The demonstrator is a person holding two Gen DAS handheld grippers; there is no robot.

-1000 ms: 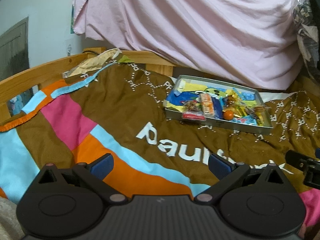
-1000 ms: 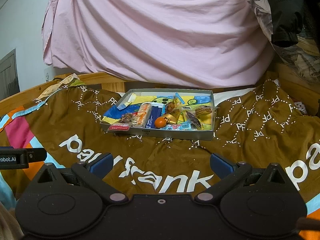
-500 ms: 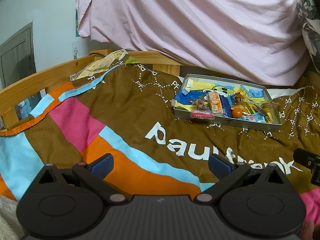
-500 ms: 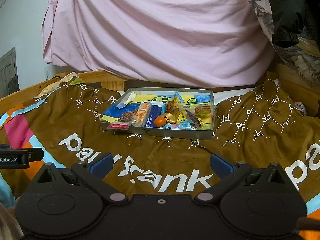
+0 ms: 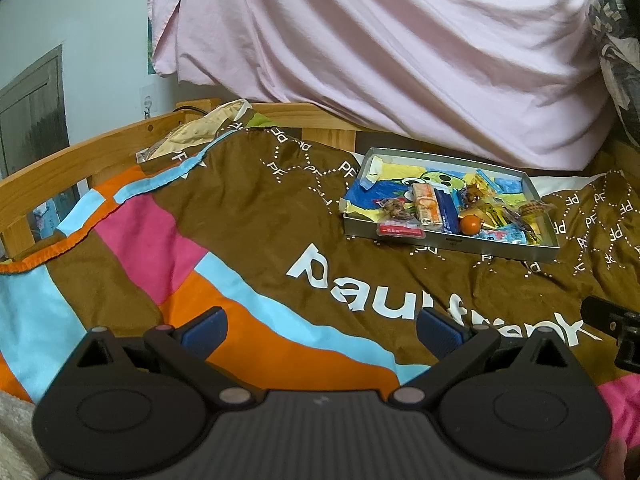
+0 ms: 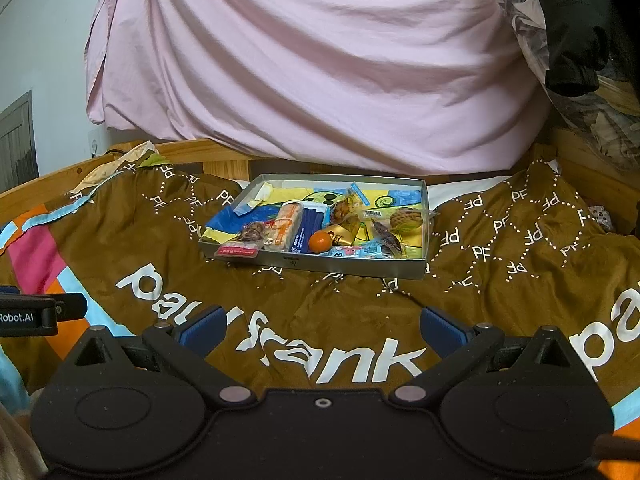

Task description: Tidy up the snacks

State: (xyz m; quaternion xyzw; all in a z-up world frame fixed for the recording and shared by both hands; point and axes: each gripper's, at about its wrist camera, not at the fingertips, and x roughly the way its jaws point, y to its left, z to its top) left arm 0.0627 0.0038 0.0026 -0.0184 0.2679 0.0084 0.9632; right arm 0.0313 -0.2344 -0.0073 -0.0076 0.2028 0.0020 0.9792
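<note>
A shallow grey metal tray (image 5: 448, 241) (image 6: 316, 262) lies on the brown blanket and holds several wrapped snacks: an orange ball (image 5: 469, 224) (image 6: 319, 241), a peach biscuit pack (image 5: 426, 208) (image 6: 285, 227), a dark blue pack (image 6: 307, 227), a red packet (image 5: 401, 231) (image 6: 237, 250) on the front rim. My left gripper (image 5: 320, 330) is open and empty, well short of the tray, which lies ahead to its right. My right gripper (image 6: 320, 330) is open and empty, with the tray straight ahead.
The bed has a brown, pink, orange and blue blanket (image 5: 224, 216) with white lettering. A wooden bed rail (image 5: 76, 160) runs along the left. A pink sheet (image 6: 320, 64) hangs behind the tray. Dark clothing (image 6: 572, 24) hangs at the upper right.
The left gripper has drawn back and swung left, so the tray sits farther right and smaller. The right gripper has moved slightly toward the tray. Both stay open.
</note>
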